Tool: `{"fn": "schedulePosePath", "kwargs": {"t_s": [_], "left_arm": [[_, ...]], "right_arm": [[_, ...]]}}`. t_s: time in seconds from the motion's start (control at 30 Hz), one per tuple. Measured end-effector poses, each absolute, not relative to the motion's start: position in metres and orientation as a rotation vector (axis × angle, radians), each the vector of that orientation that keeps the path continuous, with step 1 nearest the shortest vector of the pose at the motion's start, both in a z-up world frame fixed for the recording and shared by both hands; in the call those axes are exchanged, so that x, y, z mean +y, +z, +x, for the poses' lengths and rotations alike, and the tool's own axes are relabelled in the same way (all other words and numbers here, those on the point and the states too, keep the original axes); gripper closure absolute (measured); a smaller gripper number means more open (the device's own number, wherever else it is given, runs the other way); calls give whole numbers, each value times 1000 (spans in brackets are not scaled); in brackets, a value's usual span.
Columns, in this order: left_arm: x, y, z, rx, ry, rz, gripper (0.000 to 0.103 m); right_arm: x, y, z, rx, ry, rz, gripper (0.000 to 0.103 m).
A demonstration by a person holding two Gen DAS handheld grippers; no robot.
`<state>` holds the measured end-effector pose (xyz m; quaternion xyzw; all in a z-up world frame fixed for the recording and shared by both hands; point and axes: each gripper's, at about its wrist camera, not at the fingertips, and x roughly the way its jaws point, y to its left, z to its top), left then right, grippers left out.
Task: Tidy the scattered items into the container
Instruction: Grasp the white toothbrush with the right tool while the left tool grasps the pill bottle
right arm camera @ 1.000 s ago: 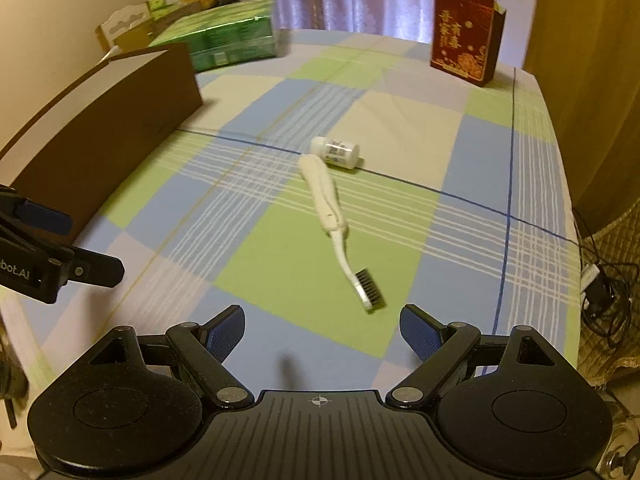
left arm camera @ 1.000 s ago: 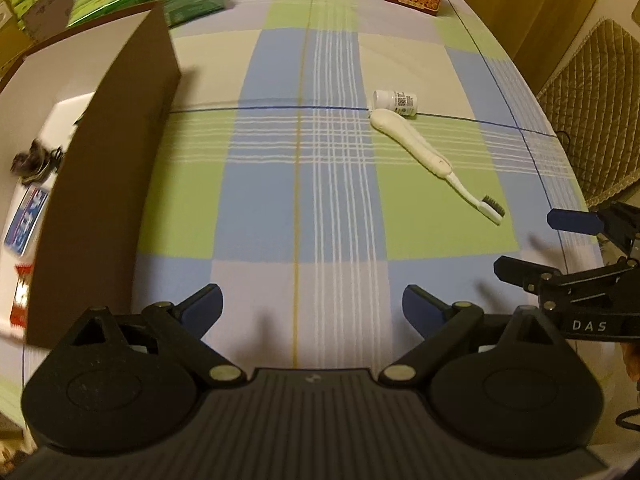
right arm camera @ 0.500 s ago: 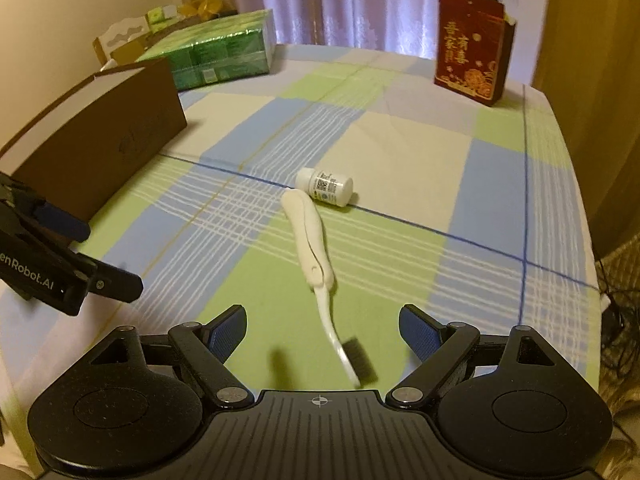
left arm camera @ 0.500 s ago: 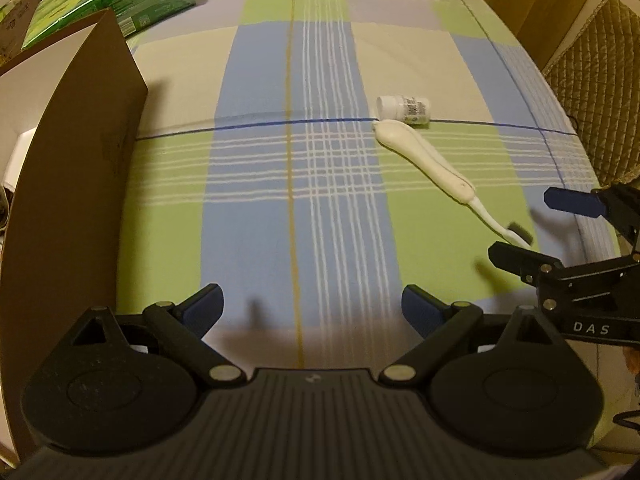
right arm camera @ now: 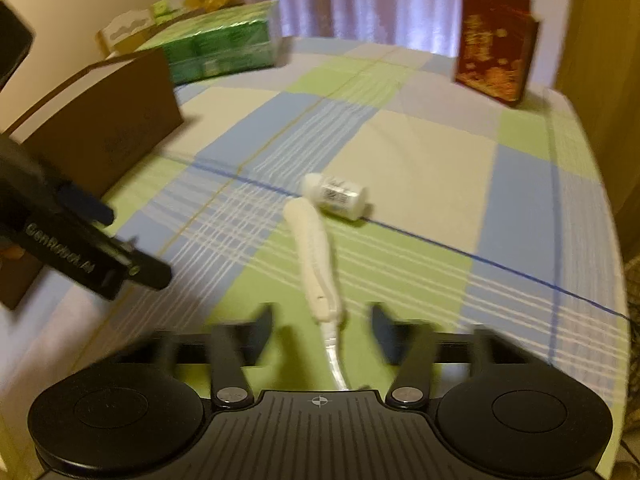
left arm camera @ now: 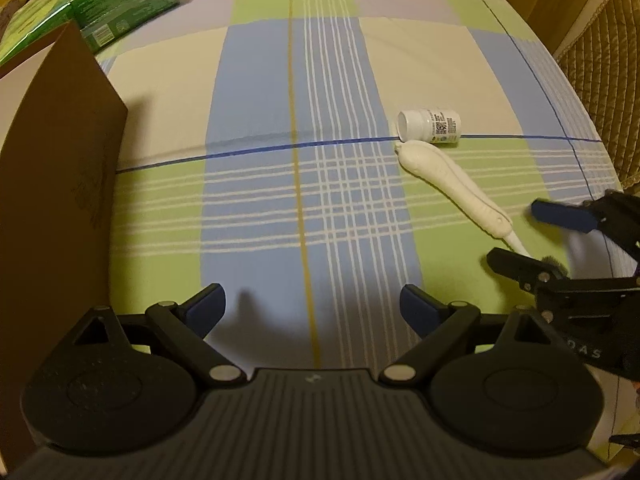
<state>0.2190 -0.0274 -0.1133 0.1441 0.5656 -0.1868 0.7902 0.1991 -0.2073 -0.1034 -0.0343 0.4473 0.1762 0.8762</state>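
A white electric toothbrush (left arm camera: 452,182) (right arm camera: 316,260) lies flat on the checked tablecloth, its brush end toward me. A small white pill bottle (left arm camera: 430,126) (right arm camera: 335,196) lies on its side just past the thick end of the handle. My right gripper (right arm camera: 322,326) (left arm camera: 520,236) is open and straddles the thin neck of the toothbrush, its fingers a little apart from it on both sides. My left gripper (left arm camera: 312,304) is open over bare cloth, nothing between its fingers. The brown cardboard box (left arm camera: 52,168) (right arm camera: 104,128) stands at the left.
A green wrapped pack (left arm camera: 96,4) (right arm camera: 224,44) sits behind the box. A red carton (right arm camera: 496,56) stands at the far right of the table. A padded chair (left arm camera: 600,68) is beyond the right table edge.
My right gripper has moved forward and down over the toothbrush, so the neck now lies between its fingers. My left gripper has drifted forward and right, away from the box opening.
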Motion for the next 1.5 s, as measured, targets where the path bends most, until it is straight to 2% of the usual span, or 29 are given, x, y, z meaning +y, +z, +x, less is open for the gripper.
{"fn": "schedulePosePath", "kwargs": {"t_s": [0.13,0.37,0.77,0.8,0.83,0.87,0.9,0.97,1.0,1.03,1.07,1.13,1.2,1.23,1.27,1.5], "left_arm": [[-26,-116,220,1226,-398,313,11],[-22,-121,218,1243,-386,314,11],[-35,-118,212,1230,-423,329,11],[-37,-118,212,1228,-427,330,11],[-38,-117,212,1226,-430,330,11],[-38,-117,212,1225,-432,330,11],[-39,-116,212,1224,-434,331,11],[-40,-116,212,1224,-433,333,11],[-40,-117,213,1225,-432,333,11],[-41,-117,213,1226,-431,334,11],[-42,-117,213,1226,-430,334,11],[-44,-116,215,1220,-433,330,11],[-47,-114,218,1211,-438,327,11],[-48,-114,219,1205,-442,325,11],[-50,-114,221,1200,-445,323,11],[-75,-114,237,1167,-498,267,11]], "right_arm": [[-202,-110,192,933,413,-129,89],[-210,-110,154,925,465,-202,92],[-263,-100,142,1004,116,-17,89],[-262,-100,144,1002,131,-8,81],[-260,-99,145,995,133,-15,43],[-256,-98,145,977,117,-35,17],[-254,-96,144,944,102,-58,17],[-249,-95,146,921,117,-78,18],[-248,-96,150,920,105,-78,24],[-248,-97,153,917,106,-72,40],[-249,-99,157,921,113,-62,48],[-250,-105,165,938,108,-50,48],[-250,-108,168,938,110,-55,64],[-250,-109,168,930,106,-58,76],[-252,-109,169,926,98,-60,80],[-271,-107,179,917,-20,18,80]]}}
